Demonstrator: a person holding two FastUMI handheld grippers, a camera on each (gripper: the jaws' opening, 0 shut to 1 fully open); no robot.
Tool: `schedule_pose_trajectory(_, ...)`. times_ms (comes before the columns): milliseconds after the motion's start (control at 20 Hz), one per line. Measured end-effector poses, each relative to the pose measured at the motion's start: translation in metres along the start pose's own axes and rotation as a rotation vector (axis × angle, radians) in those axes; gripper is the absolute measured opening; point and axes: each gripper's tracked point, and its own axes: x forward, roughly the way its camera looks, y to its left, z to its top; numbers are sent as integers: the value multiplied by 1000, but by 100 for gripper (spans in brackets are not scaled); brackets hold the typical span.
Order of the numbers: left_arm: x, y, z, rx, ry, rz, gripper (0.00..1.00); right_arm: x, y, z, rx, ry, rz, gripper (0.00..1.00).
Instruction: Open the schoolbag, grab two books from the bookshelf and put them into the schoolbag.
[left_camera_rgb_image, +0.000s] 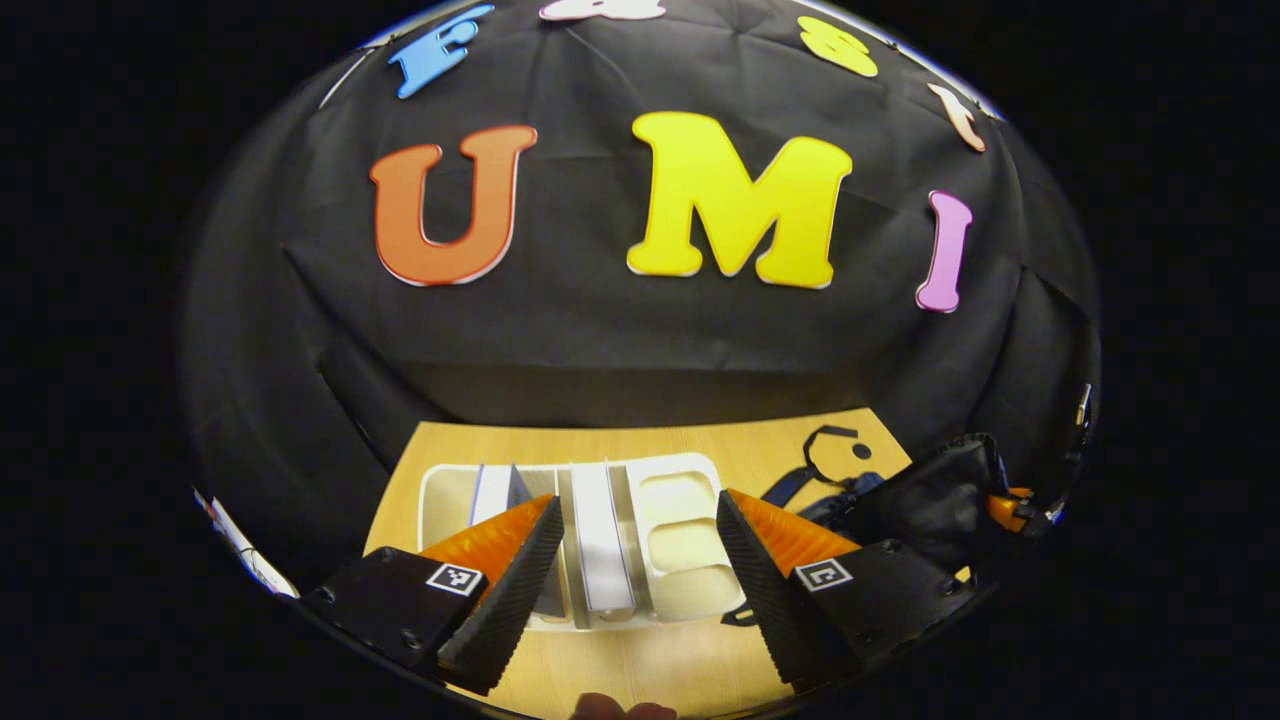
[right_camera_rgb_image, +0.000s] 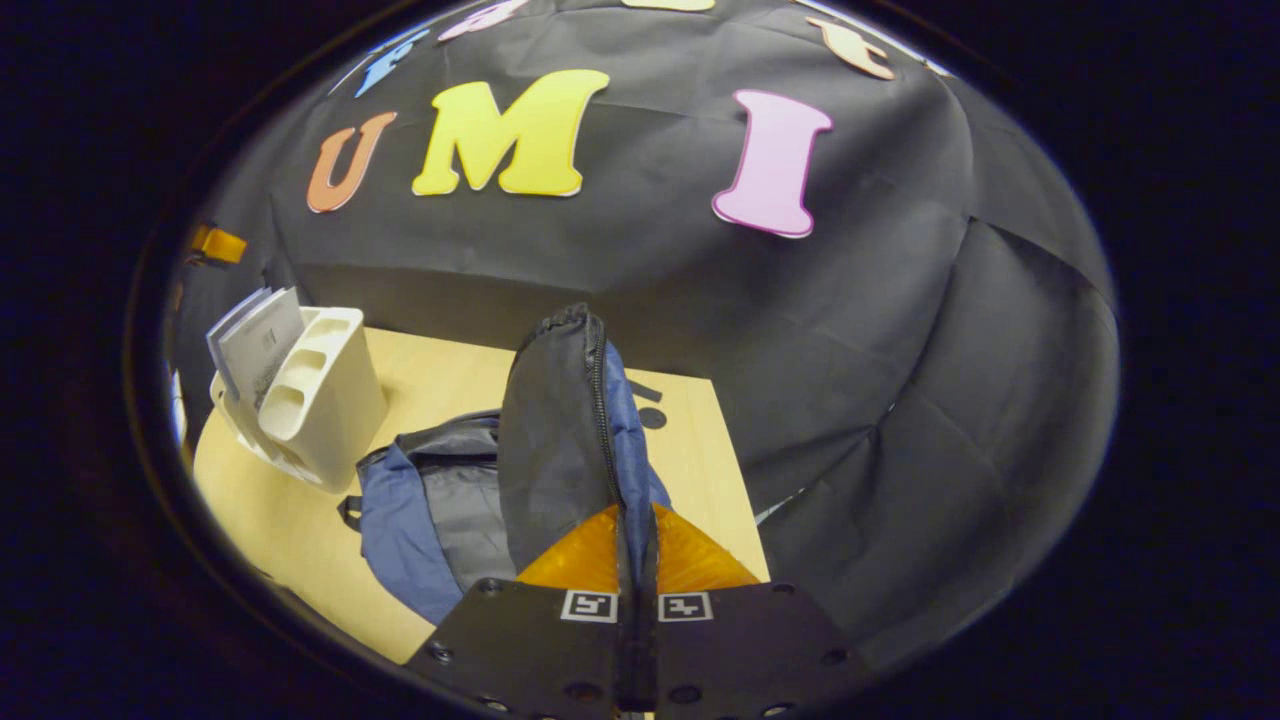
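Observation:
My left gripper (left_camera_rgb_image: 640, 560) is open and hovers over the white bookshelf (left_camera_rgb_image: 685, 530), its fingers on either side of a white book (left_camera_rgb_image: 600, 535) that stands in a slot. Another book (left_camera_rgb_image: 495, 490) leans further left. The blue and grey schoolbag (right_camera_rgb_image: 430, 510) lies on the wooden table. My right gripper (right_camera_rgb_image: 635, 545) is shut on the bag's black flap (right_camera_rgb_image: 555, 430) and holds it raised, so the grey lining shows. In the left gripper view the raised flap (left_camera_rgb_image: 935, 495) stands to the right. In the right gripper view the bookshelf (right_camera_rgb_image: 325, 405) holds books (right_camera_rgb_image: 255, 340) at the left.
The wooden table (right_camera_rgb_image: 290, 520) ends close to the black cloth wall at the back and right. The bag's strap (left_camera_rgb_image: 830, 450) lies on the tabletop behind the bag. A fingertip (left_camera_rgb_image: 620, 710) shows at the bottom edge of the left gripper view.

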Motion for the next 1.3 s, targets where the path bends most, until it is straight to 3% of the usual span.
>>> schedule_pose_trajectory(350, 39, 16, -23, 27, 310, -5, 97, 10, -15, -7, 23, 15, 14, 0)
schedule_pose_trajectory(600, 69, 19, -57, -64, 525, -3, 98, 11, -14, -2, -11, 3, 23, 0)
schedule_pose_trajectory(900, 90, 25, -91, -140, 701, 40, 100, 15, -17, -9, -5, 19, 23, 0)
schedule_pose_trajectory(1300, 98, 33, -107, -161, 813, 116, 76, 13, -18, -10, 4, 23, 28, 0)
